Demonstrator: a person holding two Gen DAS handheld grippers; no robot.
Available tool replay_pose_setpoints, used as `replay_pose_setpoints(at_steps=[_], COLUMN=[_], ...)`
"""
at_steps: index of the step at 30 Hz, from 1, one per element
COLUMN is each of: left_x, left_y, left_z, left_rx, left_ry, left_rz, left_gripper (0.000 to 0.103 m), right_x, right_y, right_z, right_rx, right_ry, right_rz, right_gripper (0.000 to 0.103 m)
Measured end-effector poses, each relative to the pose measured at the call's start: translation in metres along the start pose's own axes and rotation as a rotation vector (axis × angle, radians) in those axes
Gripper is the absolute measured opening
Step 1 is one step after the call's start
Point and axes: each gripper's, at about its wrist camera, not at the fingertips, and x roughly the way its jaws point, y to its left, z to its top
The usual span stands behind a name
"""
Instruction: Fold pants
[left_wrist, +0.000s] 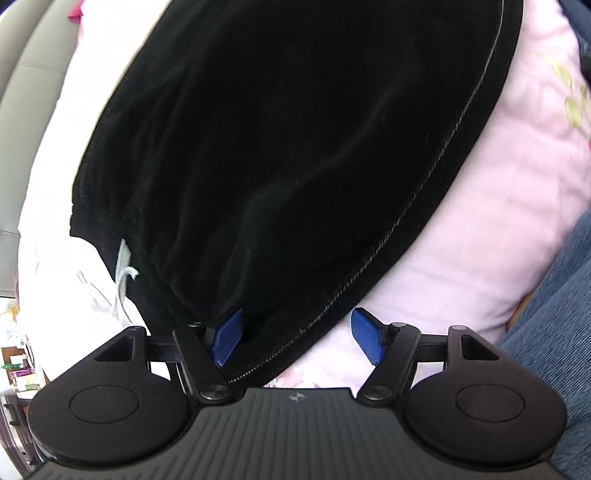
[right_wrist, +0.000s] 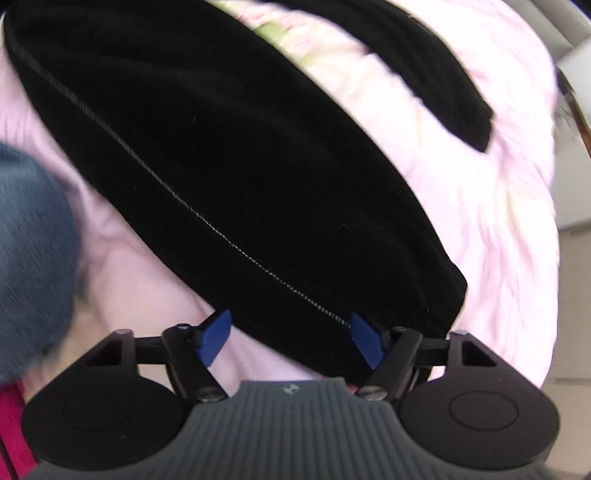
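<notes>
Black pants (left_wrist: 280, 140) lie flat on a pink bedsheet (left_wrist: 480, 221), with a pale stitched side seam (left_wrist: 436, 177) and a white drawstring (left_wrist: 123, 273) at the waistband on the left. My left gripper (left_wrist: 295, 338) is open, its blue pads astride the waist corner at the seam edge. In the right wrist view the pants (right_wrist: 258, 147) run diagonally, one leg (right_wrist: 436, 74) apart at the upper right. My right gripper (right_wrist: 291, 338) is open, its blue pads on either side of the near leg's seam edge.
Pink floral bedding (right_wrist: 498, 221) covers the bed. Blue denim of the person's leg shows at the right of the left view (left_wrist: 554, 332) and at the left of the right view (right_wrist: 33, 258). A grey headboard (left_wrist: 22, 55) stands at the far left.
</notes>
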Motion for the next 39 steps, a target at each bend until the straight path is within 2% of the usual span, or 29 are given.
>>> replay_pose_setpoints(at_steps=[2,4,6,7,9,13,14,15,16,17,19,20,22,27,31,35,39], left_x=[0.005,0.007,0.01,0.011,0.012,0.023,0.024,0.024,0.021,0.018,0.009,0.004,-0.006,-0.045,-0.077,-0.101,-0.109], left_y=[0.0,0.0,-0.004,-0.007,-0.012,-0.02,-0.022,-0.023,-0.024,-0.025,-0.023,-0.021,-0.015,0.012,0.047,0.089,0.136], left_z=[-0.001,-0.002,0.003,0.003,0.003,0.008,0.01,0.011,0.012,0.012,0.009,0.007,0.005,0.005,0.009,0.024,0.05], left_rx=[0.012,0.009,0.01,0.018,0.042,0.058,0.05,0.036,0.02,-0.004,-0.083,-0.124,-0.207,-0.435,-0.598,-0.711,-0.769], left_ry=[0.014,0.018,0.011,0.008,0.004,0.012,0.018,0.016,0.01,-0.002,-0.047,-0.069,-0.101,-0.197,-0.257,-0.29,-0.27], left_rz=[0.001,0.003,0.016,0.023,0.04,0.098,0.115,0.131,0.14,0.146,0.174,0.185,0.205,0.228,0.22,0.215,0.204], left_gripper=[0.079,0.079,0.08,0.081,0.082,0.084,0.081,0.076,0.063,0.051,0.037,0.031,0.027,0.025,0.025,0.024,0.023], right_x=[0.013,0.024,0.031,0.03,0.029,0.023,0.021,0.02,0.018,0.015,0.007,0.004,-0.009,-0.037,-0.059,-0.09,-0.102], right_y=[0.002,0.004,0.004,0.005,0.006,0.011,0.013,0.016,0.018,0.02,0.026,0.028,0.033,0.043,0.019,-0.004,-0.037], right_z=[0.003,0.004,0.003,0.004,-0.002,-0.012,-0.014,-0.015,-0.017,-0.017,-0.013,-0.015,-0.019,-0.018,0.0,0.022,0.052], right_rx=[-0.091,-0.141,-0.151,-0.157,-0.152,-0.151,-0.151,-0.146,-0.139,-0.131,-0.125,-0.113,-0.078,0.007,0.096,0.199,0.266], right_ry=[0.028,0.065,0.087,0.093,0.094,0.083,0.08,0.078,0.078,0.076,0.062,0.053,0.022,-0.071,-0.169,-0.244,-0.273], right_rz=[0.013,0.035,0.056,0.048,0.04,-0.015,-0.032,-0.05,-0.057,-0.069,-0.107,-0.124,-0.169,-0.295,-0.381,-0.459,-0.497], right_gripper=[0.075,0.069,0.052,0.047,0.027,0.021,0.019,0.012,0.007,0.006,0.004,0.001,0.0,0.0,0.0,0.0,0.0])
